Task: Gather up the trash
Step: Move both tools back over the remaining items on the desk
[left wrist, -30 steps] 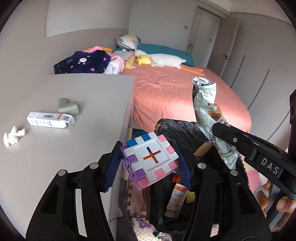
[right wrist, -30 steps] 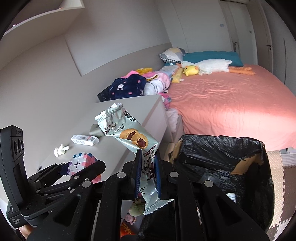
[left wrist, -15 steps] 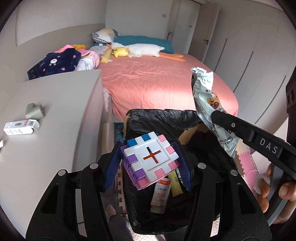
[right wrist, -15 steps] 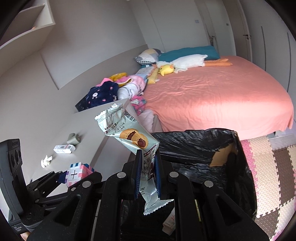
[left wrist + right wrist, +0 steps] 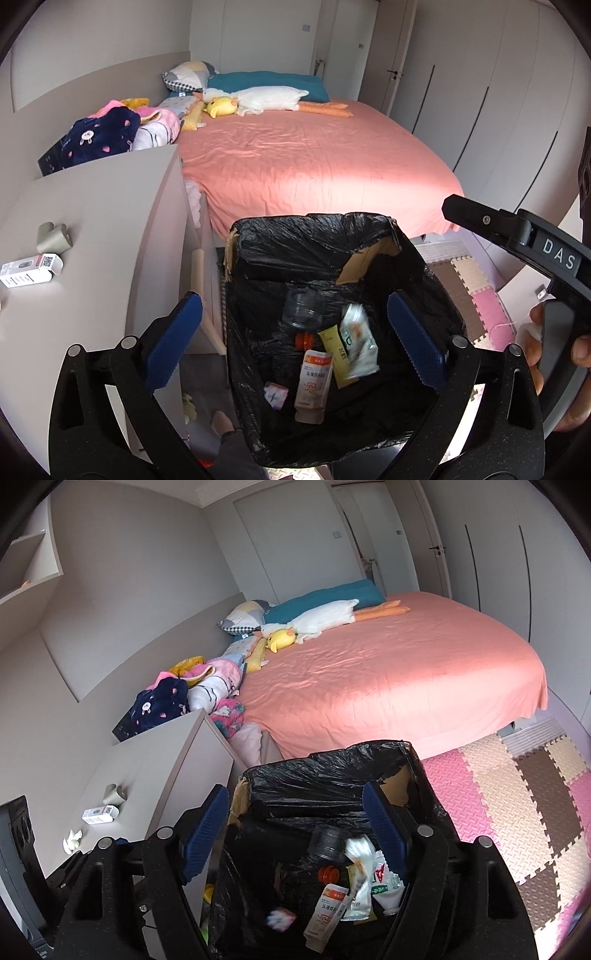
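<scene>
My left claw (image 5: 295, 339) and right claw (image 5: 295, 834) have just been opening; both stand spread with nothing between the pads, hanging over the black-lined trash bin (image 5: 314, 236). Down inside it lie the pink-and-white cube (image 5: 275, 395), blurred, and the silver snack wrapper (image 5: 356, 339) among other litter. On the bench (image 5: 103, 206) a white box (image 5: 27, 271) lies. Beyond is the bed (image 5: 314, 162).

The pink and white block (image 5: 275, 395) and the silver snack wrapper (image 5: 356, 341) lie inside the black-lined trash bin (image 5: 314, 236), among a bottle (image 5: 312, 380) and other trash.
</scene>
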Tool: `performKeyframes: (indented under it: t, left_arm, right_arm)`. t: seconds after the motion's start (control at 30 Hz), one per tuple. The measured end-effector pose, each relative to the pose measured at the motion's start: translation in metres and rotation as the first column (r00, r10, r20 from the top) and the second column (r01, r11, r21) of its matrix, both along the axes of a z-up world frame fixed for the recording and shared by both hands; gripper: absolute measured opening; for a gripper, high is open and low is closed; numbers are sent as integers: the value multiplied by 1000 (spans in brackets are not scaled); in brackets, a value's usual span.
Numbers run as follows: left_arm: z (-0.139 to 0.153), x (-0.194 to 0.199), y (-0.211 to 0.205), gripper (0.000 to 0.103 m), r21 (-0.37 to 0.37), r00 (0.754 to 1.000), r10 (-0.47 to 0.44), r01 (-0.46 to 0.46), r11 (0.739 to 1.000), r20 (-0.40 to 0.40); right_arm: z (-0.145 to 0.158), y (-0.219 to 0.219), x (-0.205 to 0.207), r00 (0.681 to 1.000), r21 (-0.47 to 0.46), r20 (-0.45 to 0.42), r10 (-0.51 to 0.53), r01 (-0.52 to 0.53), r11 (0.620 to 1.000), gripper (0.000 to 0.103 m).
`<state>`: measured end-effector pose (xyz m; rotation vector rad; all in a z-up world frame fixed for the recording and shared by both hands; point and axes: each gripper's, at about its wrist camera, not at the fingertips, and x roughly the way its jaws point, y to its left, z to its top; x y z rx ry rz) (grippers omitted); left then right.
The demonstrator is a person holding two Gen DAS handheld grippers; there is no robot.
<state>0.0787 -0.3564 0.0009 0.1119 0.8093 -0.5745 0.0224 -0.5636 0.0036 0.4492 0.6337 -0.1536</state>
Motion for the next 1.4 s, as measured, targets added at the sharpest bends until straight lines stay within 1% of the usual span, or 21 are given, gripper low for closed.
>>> performKeyframes:
  t: [0.13,0.23,0.57,0.7,0.9,1.07,1.4]
  left_arm:
    - [4,-3,3,97,-16,1000,1,-1,1000,4]
    - [6,-5,6,97,-16,1000,7,-7,1000,9]
    - [10,-2,22,97,-43,1000,17,-16,999,7]
    - [10,1,32,97,-48,999,34,-34,998,13]
    - [9,9,57,97,-51,996,84,-84,995,9]
    - [9,14,82,97,-45,990,136,-135,990,20]
    - [4,22,138,97,-28,969,246,-245,969,31]
  right_arm:
    - [2,3,0,1000,-1,-1,6,-6,1000,76]
    - [4,9,1,1000,-8,1,15,-15,1000,76]
    - [9,29,7,999,-29,-4,49,-49,998,76]
    - [11,40,12,998,-35,-4,70,-70,997,76]
    - [9,68,26,991,-36,-3,133,-133,990,76]
    - [7,94,36,982,-41,-4,191,-191,981,76]
    - [4,158,62,948,-54,-16,318,-319,946,76]
